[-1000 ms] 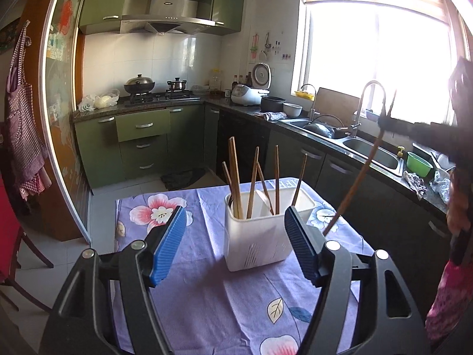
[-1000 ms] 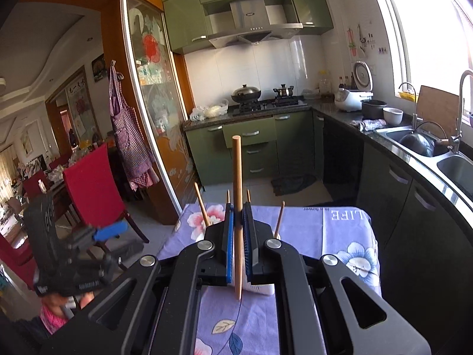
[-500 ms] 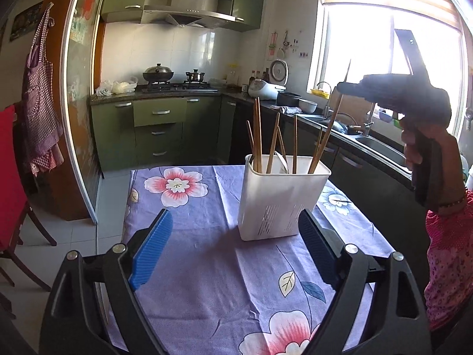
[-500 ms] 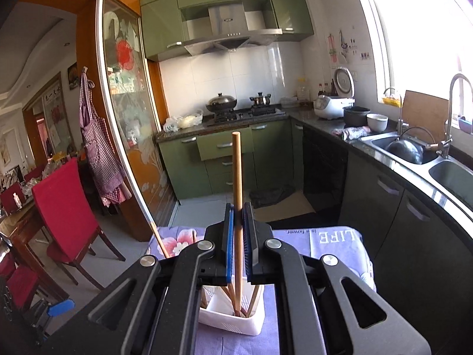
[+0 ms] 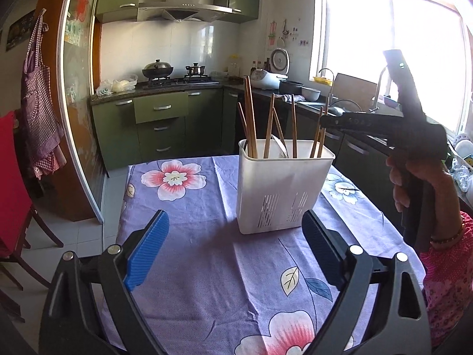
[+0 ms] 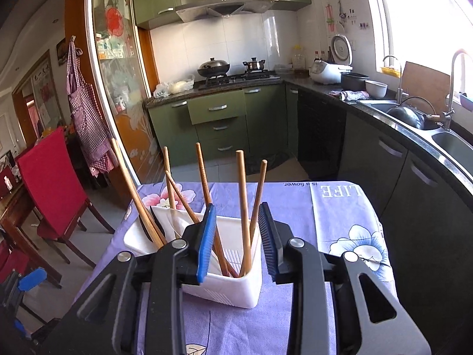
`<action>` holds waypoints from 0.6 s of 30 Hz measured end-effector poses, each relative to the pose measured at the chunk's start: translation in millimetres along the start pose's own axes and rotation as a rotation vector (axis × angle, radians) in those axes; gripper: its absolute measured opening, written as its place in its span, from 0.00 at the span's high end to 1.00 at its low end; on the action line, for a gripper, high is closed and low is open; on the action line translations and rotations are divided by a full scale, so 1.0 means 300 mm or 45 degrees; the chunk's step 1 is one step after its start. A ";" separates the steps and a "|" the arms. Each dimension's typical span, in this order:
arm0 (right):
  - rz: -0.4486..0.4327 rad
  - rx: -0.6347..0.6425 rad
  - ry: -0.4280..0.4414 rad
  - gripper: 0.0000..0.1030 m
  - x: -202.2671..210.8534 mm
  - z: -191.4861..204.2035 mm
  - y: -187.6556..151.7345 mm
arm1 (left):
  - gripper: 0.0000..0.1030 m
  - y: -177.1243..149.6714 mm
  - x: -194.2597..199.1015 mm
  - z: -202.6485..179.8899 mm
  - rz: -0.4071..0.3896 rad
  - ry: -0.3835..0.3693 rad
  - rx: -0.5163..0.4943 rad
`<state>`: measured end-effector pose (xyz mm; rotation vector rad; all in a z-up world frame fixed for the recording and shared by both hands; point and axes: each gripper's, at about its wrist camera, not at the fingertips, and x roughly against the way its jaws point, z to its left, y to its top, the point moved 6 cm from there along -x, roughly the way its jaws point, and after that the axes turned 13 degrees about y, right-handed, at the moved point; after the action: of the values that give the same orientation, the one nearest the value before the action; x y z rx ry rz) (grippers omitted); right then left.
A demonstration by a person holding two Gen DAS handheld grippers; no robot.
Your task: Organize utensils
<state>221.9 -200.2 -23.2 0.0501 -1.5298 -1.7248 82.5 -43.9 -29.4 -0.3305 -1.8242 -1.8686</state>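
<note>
- Now your chopstick point(image 6: 243, 207), clamped in the right gripper point(image 6: 236, 242) half a second earlier, stood loose in the white utensil holder point(image 5: 282, 189), leaning among the other wooden chopsticks point(image 5: 267, 127).
- The holder sat on the purple floral tablecloth point(image 5: 207, 266), near the middle of the table.
- Your right gripper's jaws had just been opening; the blue pads point(image 6: 205, 242) were apart on either side of the chopstick and not pressing on it.
- You held that gripper over the holder's rim, angled downward, lower than a second before.
- Your left gripper point(image 5: 233, 248) had also just been opening; its jaws stood wide apart with nothing between them, low over the cloth, just short of the holder.
- Your right hand point(image 5: 419, 183) gripped the handle beside the table's edge.
</note>
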 end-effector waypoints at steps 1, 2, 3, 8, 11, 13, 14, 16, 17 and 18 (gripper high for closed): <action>-0.031 0.001 0.000 0.69 0.037 0.005 -0.002 | 0.16 -0.001 0.001 -0.002 0.001 0.001 -0.005; -0.066 0.002 -0.002 0.67 0.081 0.008 -0.007 | 0.16 -0.002 0.002 -0.004 0.002 0.001 -0.004; -0.101 0.003 -0.004 0.62 0.131 0.013 -0.018 | 0.16 -0.004 0.003 -0.005 0.001 -0.002 -0.003; -0.242 0.014 -0.032 0.40 0.356 0.034 -0.125 | 0.15 -0.018 0.011 -0.014 0.003 0.000 -0.007; -0.266 0.020 -0.088 0.29 0.458 0.037 -0.229 | 0.15 -0.034 0.021 -0.020 -0.001 0.006 -0.014; -0.265 0.017 -0.114 0.23 0.501 0.040 -0.302 | 0.14 -0.046 0.027 -0.023 -0.002 0.011 -0.017; -0.263 0.017 -0.119 0.21 0.518 0.044 -0.338 | 0.14 -0.053 0.029 -0.022 0.000 0.014 -0.017; -0.262 0.020 -0.132 0.12 0.543 0.051 -0.408 | 0.14 -0.066 0.037 -0.016 0.003 0.018 -0.008; -0.260 0.025 -0.137 0.11 0.550 0.055 -0.434 | 0.14 -0.073 0.039 -0.013 0.005 0.019 -0.005; -0.256 0.029 -0.144 0.07 0.554 0.057 -0.456 | 0.14 -0.081 0.044 -0.012 0.005 0.021 -0.003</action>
<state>29.0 -291.2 -57.1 0.1238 -1.6748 -1.8954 59.7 -50.5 -43.8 -0.3186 -1.8092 -1.8658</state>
